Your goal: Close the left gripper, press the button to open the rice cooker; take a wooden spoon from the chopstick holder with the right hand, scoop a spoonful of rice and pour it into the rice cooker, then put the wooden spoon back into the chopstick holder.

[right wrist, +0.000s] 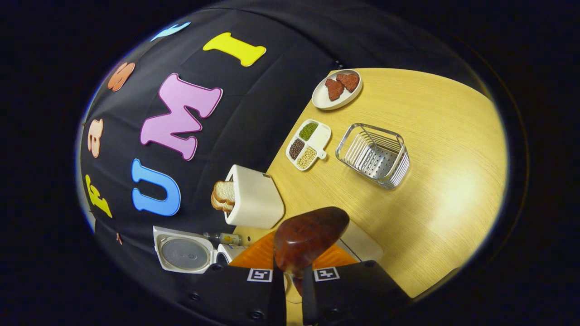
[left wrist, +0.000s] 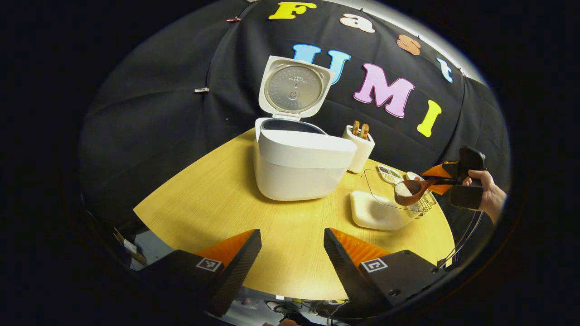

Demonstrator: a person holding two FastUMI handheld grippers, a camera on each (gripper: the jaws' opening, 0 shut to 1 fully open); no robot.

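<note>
The white rice cooker (left wrist: 299, 167) stands on the round wooden table (left wrist: 217, 203) with its lid (left wrist: 292, 86) swung up. My left gripper (left wrist: 292, 235) hovers open over the table's near edge, with nothing between its fingers. To the right, my right gripper (left wrist: 437, 180) is shut on the handle of a wooden spoon (left wrist: 408, 190) whose bowl carries white rice, raised over the white rice container (left wrist: 374, 213). In the right gripper view, the spoon's brown bowl (right wrist: 310, 237) sticks out just past my right gripper (right wrist: 290, 271). The white holder (left wrist: 359, 147) stands beside the cooker.
A divided tray of beans (right wrist: 308, 145), a metal wire basket (right wrist: 374, 154) and a plate with brown pieces (right wrist: 337, 88) lie on the table beyond the holder (right wrist: 253, 201). A hand (left wrist: 491, 194) holds the right gripper. The booth's black cloth closes off the back.
</note>
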